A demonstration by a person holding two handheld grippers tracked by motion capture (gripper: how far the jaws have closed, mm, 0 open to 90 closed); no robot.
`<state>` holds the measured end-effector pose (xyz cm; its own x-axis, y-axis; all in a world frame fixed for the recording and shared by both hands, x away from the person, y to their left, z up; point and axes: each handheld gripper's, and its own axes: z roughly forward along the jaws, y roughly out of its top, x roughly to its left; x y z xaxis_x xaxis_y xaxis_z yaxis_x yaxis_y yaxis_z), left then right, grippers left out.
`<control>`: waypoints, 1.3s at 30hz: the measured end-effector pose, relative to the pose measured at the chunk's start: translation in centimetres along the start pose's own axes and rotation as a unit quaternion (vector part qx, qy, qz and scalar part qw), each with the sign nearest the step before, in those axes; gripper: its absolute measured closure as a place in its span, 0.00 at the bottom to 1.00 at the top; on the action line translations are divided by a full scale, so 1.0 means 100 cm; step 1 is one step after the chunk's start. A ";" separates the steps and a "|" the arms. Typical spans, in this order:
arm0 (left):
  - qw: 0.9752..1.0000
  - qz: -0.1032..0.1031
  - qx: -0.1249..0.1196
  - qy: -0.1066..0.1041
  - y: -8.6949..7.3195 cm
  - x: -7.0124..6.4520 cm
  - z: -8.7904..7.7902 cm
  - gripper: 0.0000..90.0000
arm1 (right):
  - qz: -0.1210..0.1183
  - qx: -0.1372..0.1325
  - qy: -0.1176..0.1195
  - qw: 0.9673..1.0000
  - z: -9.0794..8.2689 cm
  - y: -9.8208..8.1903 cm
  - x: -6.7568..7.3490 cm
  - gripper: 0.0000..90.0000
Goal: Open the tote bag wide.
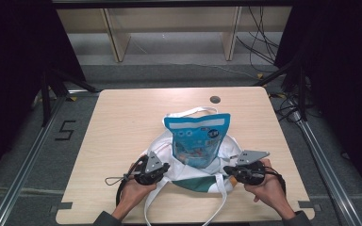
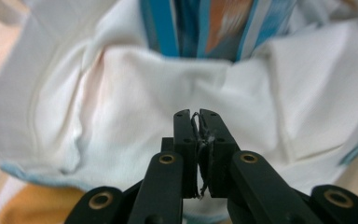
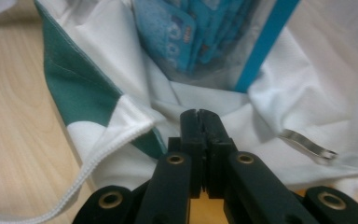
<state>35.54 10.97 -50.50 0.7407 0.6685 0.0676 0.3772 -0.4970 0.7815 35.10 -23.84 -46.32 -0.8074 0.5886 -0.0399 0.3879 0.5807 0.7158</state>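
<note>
A white tote bag with a green patch lies on the near half of the wooden table, its mouth towards me. A blue snack bag sticks out of it, lower end inside. At the bag's near left rim, my left gripper is shut, fabric puckering at its tips. My right gripper is shut at the near right rim, with white cloth creased around its tips. The snack bag rises just beyond both pairs of jaws.
One white strap trails over the table's front edge; another loops behind the snack bag. A small silver tab lies on the cloth. A round cable hole sits at the far edge. Wooden shelving and cables stand beyond.
</note>
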 end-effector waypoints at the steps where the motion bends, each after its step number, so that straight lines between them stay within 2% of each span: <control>1: 1.000 0.000 0.006 -0.001 -0.002 -0.001 0.004 0.95 | 0.001 0.000 -0.005 1.000 0.002 -0.001 0.001 1.00; 2: 1.000 0.018 0.018 0.006 -0.001 -0.001 0.006 0.95 | 0.000 0.016 -0.005 1.000 0.007 -0.005 0.001 1.00; 4: 1.000 0.011 0.009 0.004 -0.001 -0.002 0.010 0.96 | -0.003 0.046 -0.009 0.999 0.026 -0.012 0.000 1.00; 5: 1.000 0.007 0.013 0.004 0.000 -0.002 0.011 0.96 | -0.003 0.046 -0.009 0.999 0.026 -0.012 0.000 1.00; 6: 1.000 0.007 0.015 0.006 -0.001 -0.001 0.012 0.96 | -0.018 0.067 -0.030 0.997 0.037 -0.010 -0.001 1.00; 7: 1.000 0.001 0.012 0.006 -0.001 0.000 0.015 0.96 | -0.018 0.067 -0.030 0.997 0.037 -0.010 -0.001 1.00; 8: 1.000 0.010 0.014 0.008 0.000 0.002 0.017 0.97 | -0.013 0.078 -0.034 0.996 0.044 -0.009 -0.001 1.00; 10: 0.999 0.019 0.025 0.019 0.002 0.004 0.020 0.98 | -0.017 0.082 -0.044 0.996 0.048 -0.005 -0.002 1.00; 11: 0.999 0.023 0.024 0.025 0.004 0.004 0.021 0.98 | -0.025 0.080 -0.052 0.995 0.049 -0.004 -0.005 1.00; 12: 0.999 0.019 0.020 0.026 0.005 0.006 0.023 0.98 | -0.013 0.067 -0.046 0.997 0.052 -0.004 -0.008 1.00; 13: 0.999 0.017 0.021 0.027 0.006 0.011 0.026 0.98 | -0.005 0.066 -0.042 0.997 0.052 -0.004 -0.012 1.00; 14: 0.999 0.017 0.021 0.027 0.006 0.011 0.026 0.98 | -0.005 0.066 -0.042 0.997 0.052 -0.004 -0.012 1.00; 15: 0.999 0.007 0.017 0.027 0.007 0.012 0.028 0.98 | -0.002 0.064 -0.044 0.997 0.054 -0.003 -0.016 1.00; 16: 0.999 0.010 0.016 0.031 0.008 0.014 0.030 0.98 | 0.001 0.060 -0.042 0.997 0.055 -0.002 -0.019 1.00; 18: 0.998 0.032 0.023 0.044 0.011 0.017 0.033 0.98 | 0.001 0.059 -0.044 0.997 0.059 0.001 -0.024 1.00; 19: 0.998 0.033 0.030 0.045 0.012 0.019 0.034 0.98 | 0.002 0.056 -0.045 0.997 0.061 0.003 -0.027 1.00; 20: 0.998 0.025 0.025 0.047 0.014 0.024 0.038 0.98 | 0.007 0.058 -0.048 0.997 0.064 0.005 -0.031 1.00; 24: 0.998 0.021 0.027 0.056 0.017 0.033 0.043 0.98 | 0.012 0.052 -0.053 0.997 0.071 0.010 -0.040 1.00; 25: 0.998 0.022 0.023 0.062 0.018 0.035 0.045 0.98 | 0.008 0.057 -0.048 0.997 0.072 0.012 -0.043 1.00; 26: 0.997 0.028 0.029 0.073 0.019 0.037 0.046 0.98 | 0.013 0.054 -0.055 0.997 0.075 0.014 -0.044 1.00; 27: 0.996 0.030 0.029 0.080 0.020 0.040 0.048 0.98 | 0.006 0.050 -0.055 0.997 0.077 0.016 -0.046 1.00; 28: 0.996 0.027 0.037 0.081 0.021 0.042 0.048 0.98 | 0.011 0.051 -0.060 0.997 0.082 0.019 -0.048 1.00; 29: 0.996 0.020 0.029 0.080 0.021 0.044 0.050 0.98 | 0.011 0.051 -0.060 0.997 0.082 0.019 -0.048 1.00; 31: 0.996 0.016 0.038 0.082 0.022 0.052 0.050 0.98 | 0.014 0.052 -0.061 0.997 0.084 0.022 -0.050 1.00; 32: 0.996 0.013 0.028 0.090 0.022 0.054 0.053 0.97 | 0.009 0.045 -0.062 0.997 0.087 0.023 -0.053 1.00; 33: 0.995 0.014 0.034 0.096 0.023 0.055 0.053 0.97 | 0.014 0.049 -0.056 0.997 0.087 0.025 -0.054 1.00; 34: 0.994 0.018 0.033 0.104 0.024 0.058 0.055 0.97 | 0.018 0.043 -0.073 0.996 0.093 0.028 -0.057 1.00; 36: 0.994 0.010 0.033 0.104 0.025 0.061 0.056 0.97 | 0.019 0.042 -0.067 0.997 0.094 0.028 -0.057 1.00; 37: 0.994 0.005 0.029 0.104 0.024 0.063 0.057 0.97 | 0.010 0.036 -0.072 0.997 0.096 0.029 -0.059 1.00; 39: 0.995 0.006 0.031 0.100 0.024 0.064 0.055 0.97 | 0.003 0.041 -0.064 0.997 0.096 0.030 -0.060 1.00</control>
<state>44.25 10.95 -51.59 0.6229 0.7553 0.2036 0.4065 -0.5349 0.7407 45.38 -20.25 -50.59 -0.7438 0.6558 -0.1293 0.4316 0.6189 0.6563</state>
